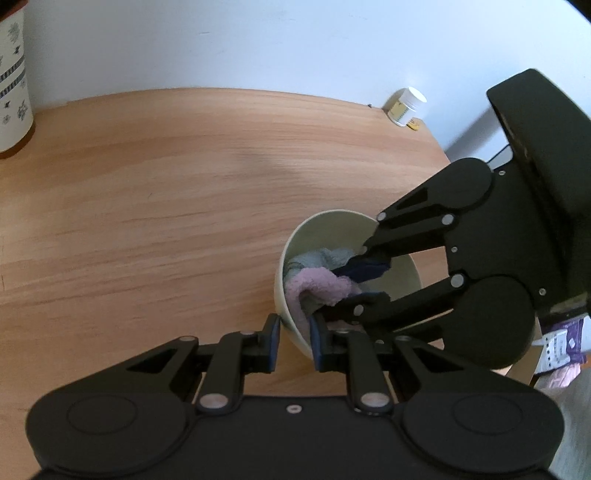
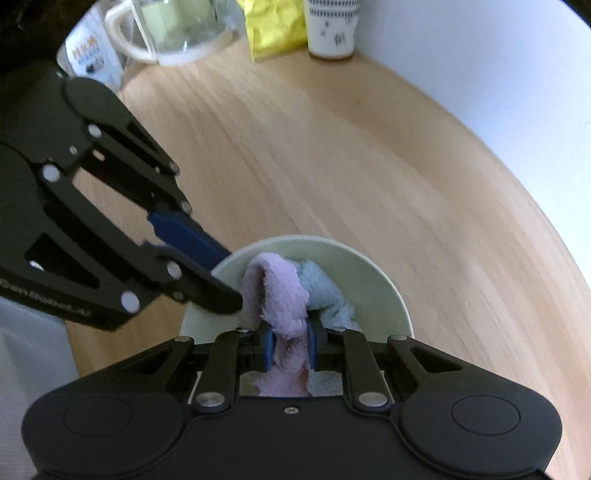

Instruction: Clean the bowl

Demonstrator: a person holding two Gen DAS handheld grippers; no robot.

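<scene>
The pale green bowl point(image 1: 391, 273) stands on the wooden table point(image 1: 166, 192), tipped so that its mouth faces up and toward the right gripper, with the near part of its wall caught by the left gripper point(image 1: 294, 341). That gripper's two blue-padded fingers point(image 1: 274, 341) straddle the rim, one pad outside the bowl and one inside, pinching the wall between them. Inside the bowl lies a fluffy cloth point(image 1: 317, 286), lilac on one part and pale blue-grey on the other, bunched against the inner wall. The right gripper point(image 2: 289, 347) reaches into the bowl from the side opposite the left one; its jaws are pressed together on a lilac fold of the cloth, which loops up over the fingertips and hangs down between the pads. In the right wrist view the bowl point(image 2: 380, 284) sits directly ahead of that gripper, and the cloth point(image 2: 280, 291) fills much of its hollow, while the left gripper point(image 2: 218, 277) comes in from the left edge of the bowl. Beyond the bowl, well apart from it at the far edge of the table against the white wall, stand a patterned cup point(image 2: 330, 26), a yellow packet point(image 2: 275, 27) just beside it, and a glass jug point(image 2: 177, 29) with a white handle further along. A small white jar point(image 1: 406, 106) sits at the table's far corner, also well apart from the bowl.
</scene>
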